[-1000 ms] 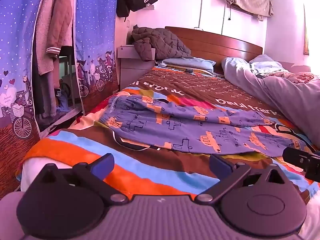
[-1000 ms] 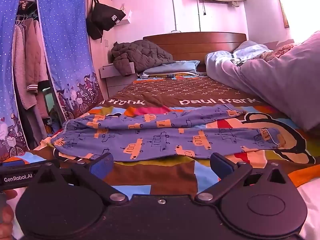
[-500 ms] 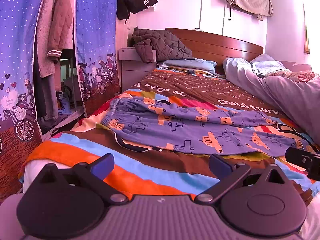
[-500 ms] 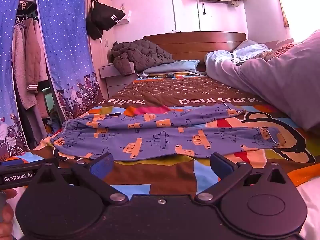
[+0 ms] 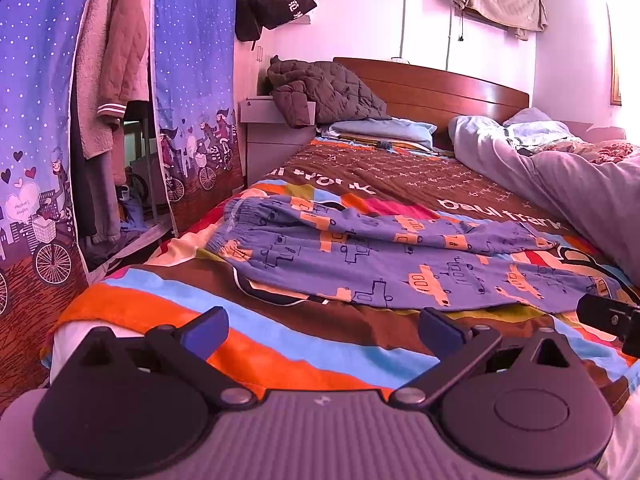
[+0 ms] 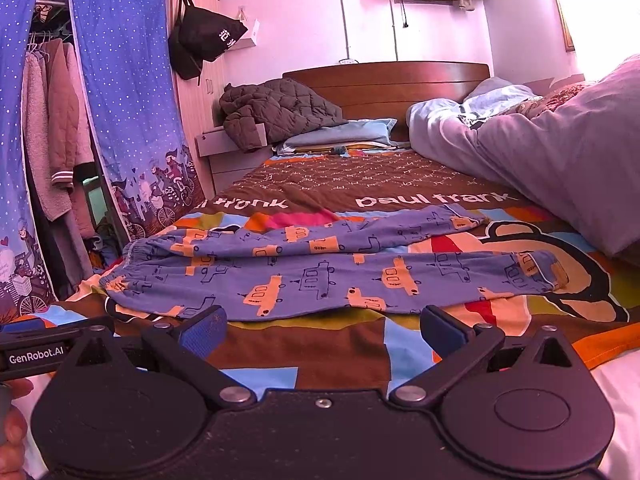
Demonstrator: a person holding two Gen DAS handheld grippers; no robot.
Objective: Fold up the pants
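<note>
Bedroom setting: a bed (image 5: 280, 344) with a wooden headboard (image 6: 384, 80) carries a multicoloured blanket (image 6: 344, 356) printed with "paul frank" lettering. A blue star-patterned curtain (image 5: 192, 80) and hanging coats (image 5: 116, 60) stand at the left side of the bed. A dark quilted jacket (image 6: 280, 112) rests on the nightstand (image 5: 272, 140) beside the headboard. A lilac duvet (image 6: 560, 160) is bunched along the right side of the bed.

The pants (image 6: 320, 272), blue with an orange car print, lie flat across the blanket, unfolded. The elastic waistband points to the left edge of the bed; both legs extend to the right. The far leg lies angled away from the near leg, so the two cuffs sit apart.

The left gripper (image 5: 324, 326) hovers over the blanket, short of the near hem of the pants. Its jaws are spread wide and hold nothing. The right gripper (image 6: 324, 326) hovers likewise before the near leg, jaws spread wide and empty. In the right wrist view, the left gripper body, marked "GenRobot.AI", appears at the lower left, with part of a hand (image 6: 12, 432) under it.
</note>
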